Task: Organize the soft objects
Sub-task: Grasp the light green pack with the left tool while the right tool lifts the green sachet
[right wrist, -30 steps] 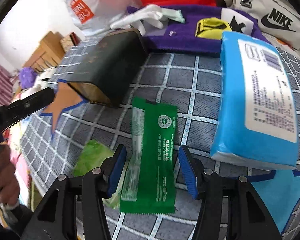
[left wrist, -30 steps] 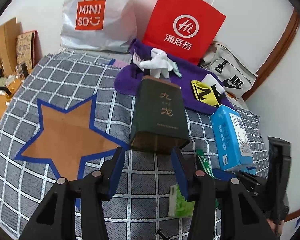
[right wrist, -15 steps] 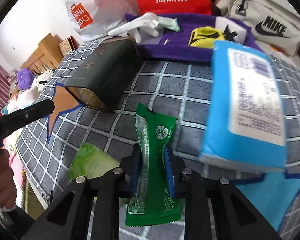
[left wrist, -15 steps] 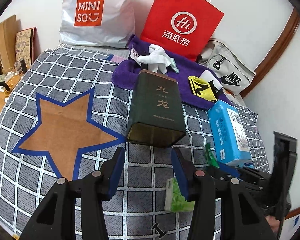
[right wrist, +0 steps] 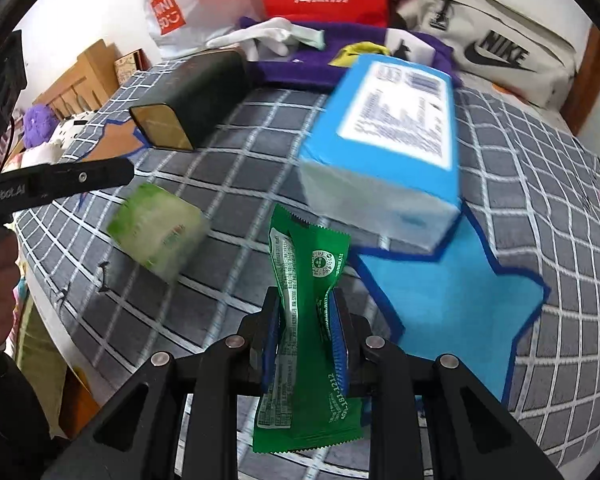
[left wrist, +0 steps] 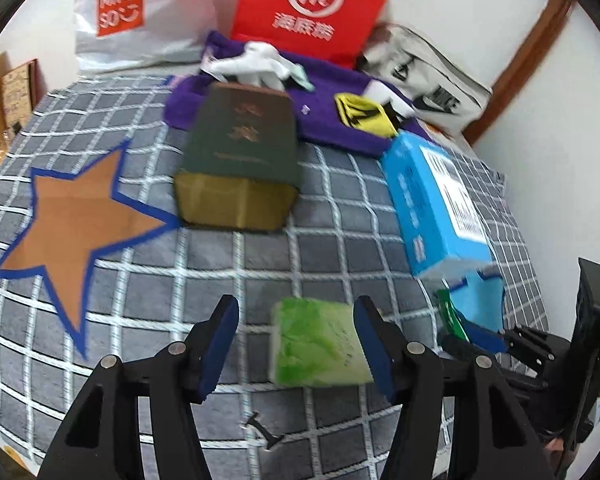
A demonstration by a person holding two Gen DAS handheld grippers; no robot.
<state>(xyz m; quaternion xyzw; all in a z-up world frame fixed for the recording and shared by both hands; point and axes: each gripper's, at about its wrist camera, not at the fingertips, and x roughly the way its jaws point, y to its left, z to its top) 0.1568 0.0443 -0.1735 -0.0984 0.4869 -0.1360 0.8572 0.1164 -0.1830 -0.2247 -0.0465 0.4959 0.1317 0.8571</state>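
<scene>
A: My right gripper (right wrist: 305,330) is clamped on the green snack packet (right wrist: 306,280), pinched around its middle and lifted clear of the checked cloth (right wrist: 540,160). My left gripper (left wrist: 296,340) has its jaws opening, with the pale green tissue pack (left wrist: 318,344) lying between them near the cloth's front edge; the pads aren't pressing on it yet, though the right one looks very close.

B: So what makes the next bit go well?

A: I'd say centre the 2 left pads on the pack's long sides before squeezing, since it's soft and will probably buckle if I catch only a corner. The packet hangs crumpled at my pads, so I'd judge a gentle carry safer than a swing.

B: Where should they go?

A: I can't tell for sure. The blue star (right wrist: 452,296) sits at the cloth's right side, with the blue tissue box (right wrist: 388,148) overlapping it, and the brown star (left wrist: 80,220) lies at the left.
</scene>
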